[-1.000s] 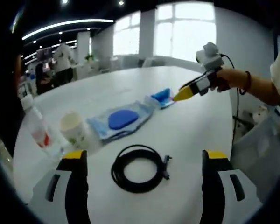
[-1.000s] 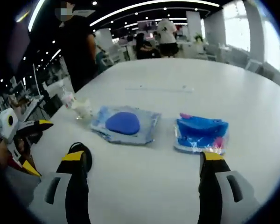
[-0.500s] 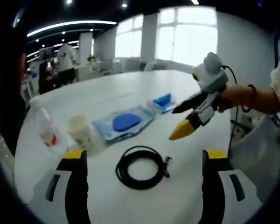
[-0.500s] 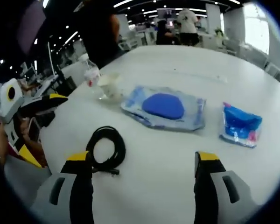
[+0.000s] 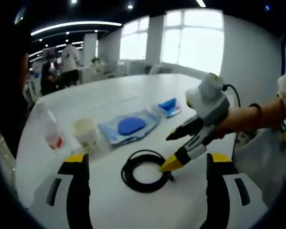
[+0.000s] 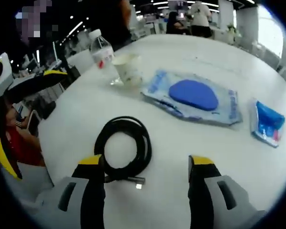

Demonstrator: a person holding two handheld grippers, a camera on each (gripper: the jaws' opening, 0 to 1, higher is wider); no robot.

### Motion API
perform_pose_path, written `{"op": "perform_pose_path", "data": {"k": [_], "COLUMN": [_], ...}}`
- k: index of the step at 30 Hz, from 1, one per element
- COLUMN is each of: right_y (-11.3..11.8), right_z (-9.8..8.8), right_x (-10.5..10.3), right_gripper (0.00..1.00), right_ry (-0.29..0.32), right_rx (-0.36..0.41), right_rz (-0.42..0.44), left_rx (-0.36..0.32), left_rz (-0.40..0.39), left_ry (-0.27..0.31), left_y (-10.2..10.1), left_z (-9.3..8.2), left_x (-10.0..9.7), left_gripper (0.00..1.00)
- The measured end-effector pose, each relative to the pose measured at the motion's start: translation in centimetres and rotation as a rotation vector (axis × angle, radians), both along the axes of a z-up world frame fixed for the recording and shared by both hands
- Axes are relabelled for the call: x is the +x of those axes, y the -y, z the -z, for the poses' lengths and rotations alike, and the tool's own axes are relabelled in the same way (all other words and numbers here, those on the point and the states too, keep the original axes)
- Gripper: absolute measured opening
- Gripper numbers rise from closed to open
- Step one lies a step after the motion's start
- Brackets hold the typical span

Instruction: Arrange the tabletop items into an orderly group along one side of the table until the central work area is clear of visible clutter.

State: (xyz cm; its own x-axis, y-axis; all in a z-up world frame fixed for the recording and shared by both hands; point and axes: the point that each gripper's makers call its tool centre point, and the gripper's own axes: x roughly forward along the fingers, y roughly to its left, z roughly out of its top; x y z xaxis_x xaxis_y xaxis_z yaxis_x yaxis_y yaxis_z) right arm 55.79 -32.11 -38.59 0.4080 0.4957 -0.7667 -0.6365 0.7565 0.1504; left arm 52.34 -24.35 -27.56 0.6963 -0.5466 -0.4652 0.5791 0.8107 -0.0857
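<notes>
A black coiled cable (image 5: 125, 171) lies on the white table (image 5: 190, 210) just ahead of my open left gripper (image 5: 148, 160). My right gripper (image 5: 170, 151) reaches in from the right in a person's hand, open, with its yellow lower tip at the coil's right edge by the plug. In the right gripper view the cable (image 6: 145, 145) lies before my right gripper (image 6: 147, 162), and its plug end sits between the jaws, which hold nothing. The left gripper (image 6: 33, 124) stands open at that view's left edge.
Behind the cable stand a water bottle (image 5: 50, 131) and a paper cup (image 5: 86, 134). A blue pad in a clear bag (image 5: 131, 126) and a small blue packet (image 5: 169, 106) lie beside them. The same row is bottle (image 6: 101, 52), cup (image 6: 128, 67), pad (image 6: 195, 95), packet (image 6: 269, 124). People stand far behind.
My right gripper has come away from the blue packet and dropped down to the cable coil, staying open. The left gripper has barely moved.
</notes>
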Motion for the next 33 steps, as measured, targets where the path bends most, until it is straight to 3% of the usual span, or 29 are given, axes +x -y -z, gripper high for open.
{"op": "perform_pose_path", "data": {"k": [9,14,22,27,33], "right_y": [-0.1,-0.5,-0.6,-1.1,-1.1], "right_z": [1.1,1.0,1.4,1.6,1.6], "right_x": [0.0,0.3,1.0,0.8,0.9], "right_gripper": [0.48,0.39,0.26,0.16,0.12], "right_ry": [-0.041,-0.067,-0.046,-0.025,0.013], "right_rx": [-0.006,0.018,-0.022,-0.042,-0.082], "right_rz": [0.062,0.103,0.124,0.094,0.064], "left_rx": [0.017,0.065,0.079,0.086,0.098], "left_rz": [-0.008,-0.007,-0.018,-0.015,-0.008], "left_ry": [-0.014,-0.008,-0.013,-0.015,-0.021], "left_y": [-0.5,-0.7,-1.3,-1.3,-1.2], "left_z": [0.4,0.6,0.7,0.9,1.1], "left_x": [-0.1,-0.1,0.0,-0.1,-0.2], "left_gripper": [0.99,0.99,0.99,0.99,0.99]}}
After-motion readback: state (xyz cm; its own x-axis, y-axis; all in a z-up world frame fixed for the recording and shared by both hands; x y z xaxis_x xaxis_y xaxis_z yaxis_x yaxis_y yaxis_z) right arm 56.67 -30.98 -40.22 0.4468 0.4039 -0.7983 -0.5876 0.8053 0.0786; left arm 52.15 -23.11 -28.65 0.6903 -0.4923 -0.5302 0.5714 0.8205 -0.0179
